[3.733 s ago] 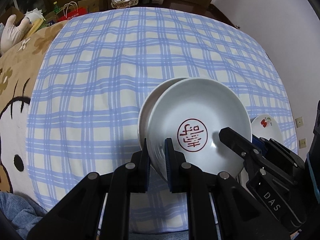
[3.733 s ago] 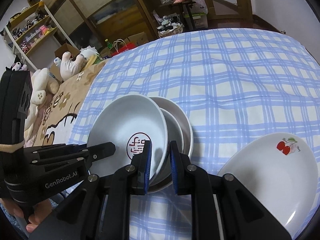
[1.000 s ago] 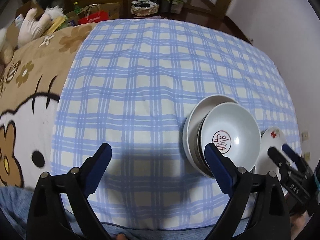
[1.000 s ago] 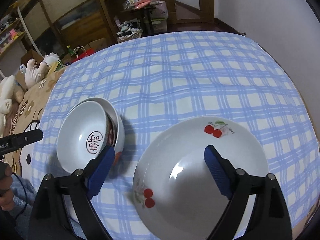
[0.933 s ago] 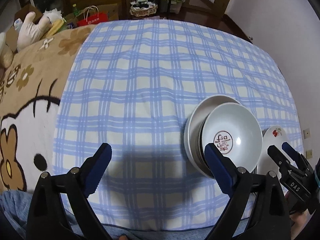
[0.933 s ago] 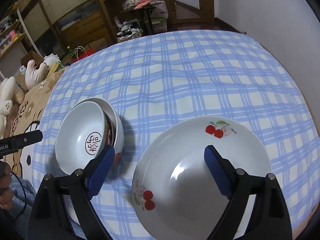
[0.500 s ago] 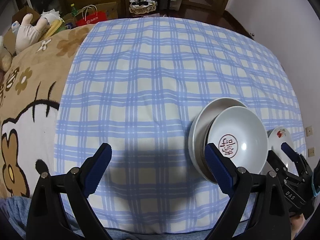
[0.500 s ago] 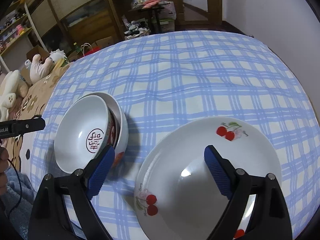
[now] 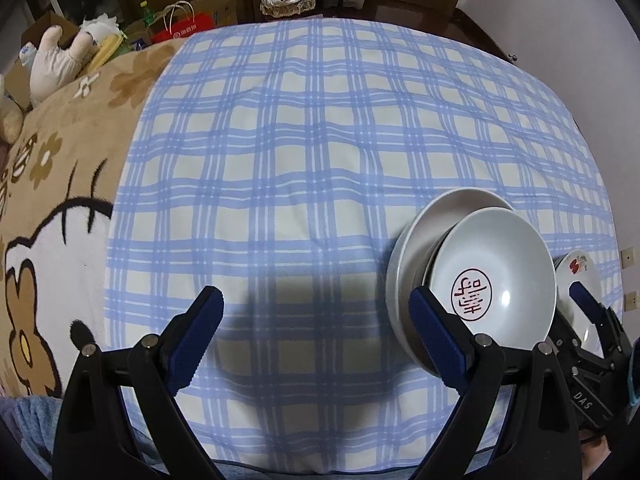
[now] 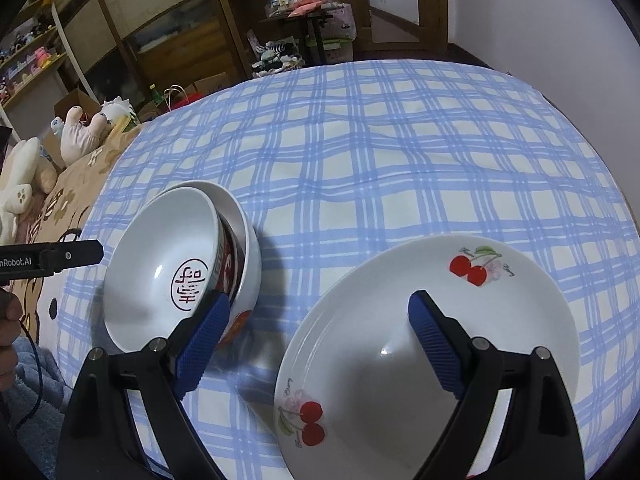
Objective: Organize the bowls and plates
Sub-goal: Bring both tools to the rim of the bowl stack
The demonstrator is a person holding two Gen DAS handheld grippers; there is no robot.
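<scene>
A white bowl with a red seal mark (image 9: 496,276) (image 10: 164,264) sits tilted on top of a stack of nested bowls (image 9: 416,248) (image 10: 246,248) on the blue checked cloth. Right of the stack lies a large white plate with cherries (image 10: 432,344), its edge showing in the left wrist view as the cherry plate (image 9: 576,272). My left gripper (image 9: 316,320) is open, its right finger just in front of the stack, holding nothing. My right gripper (image 10: 320,320) is open too, spanning the gap between stack and plate, holding nothing.
A brown cartoon blanket (image 9: 44,208) covers the bed left of the blue checked cloth (image 9: 320,140). Plush toys (image 10: 80,132), bags and wooden shelving (image 10: 168,40) stand beyond the far edge. A wall (image 9: 580,20) runs along the right side.
Both grippers let go of the seal-marked bowl, opened wide and drew back. The bowl now rests on the stack. Over the last second both views shifted only slightly.
</scene>
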